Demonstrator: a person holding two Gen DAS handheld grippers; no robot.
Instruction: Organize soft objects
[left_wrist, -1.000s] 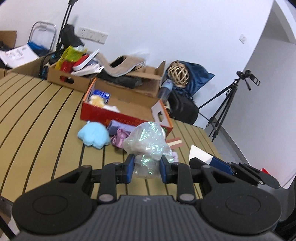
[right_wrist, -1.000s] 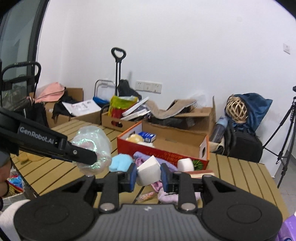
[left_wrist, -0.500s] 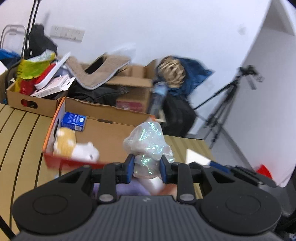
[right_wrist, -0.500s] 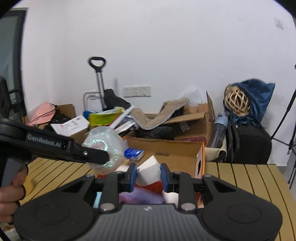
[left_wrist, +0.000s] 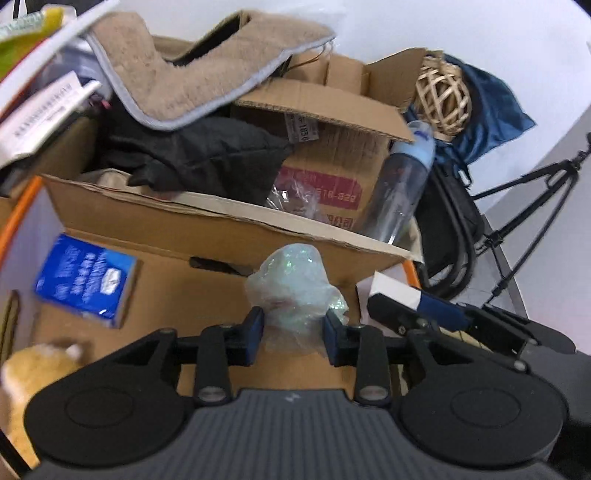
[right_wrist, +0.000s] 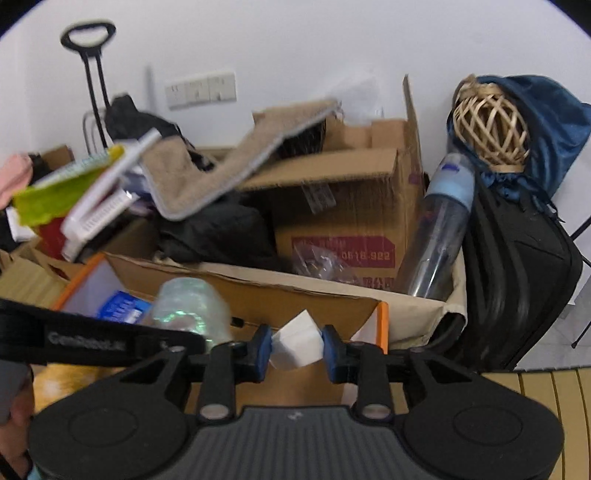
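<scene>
My left gripper (left_wrist: 291, 330) is shut on a crumpled iridescent plastic bag (left_wrist: 295, 291) and holds it over the open red-edged cardboard box (left_wrist: 207, 229). My right gripper (right_wrist: 297, 349) is shut on a white foam block (right_wrist: 295, 341) over the box's right end (right_wrist: 382, 321). In the right wrist view the bag (right_wrist: 188, 308) and the left gripper's arm show at left. In the left wrist view the foam block (left_wrist: 395, 293) sits at right. Inside the box lie a blue tissue pack (left_wrist: 85, 280) and a yellow plush (left_wrist: 40, 373).
Behind the box stand cartons with a tan fleece cloth (left_wrist: 192, 70), black fabric (left_wrist: 207, 155) and a plastic bottle (left_wrist: 402, 184). A wicker ball (right_wrist: 491, 136) rests on a black bag (right_wrist: 517, 277). The slatted wooden table (right_wrist: 546, 391) shows at lower right.
Both grippers have moved forward, from above the table to over the box, each still holding its object. The box and the cartons behind it now loom much closer.
</scene>
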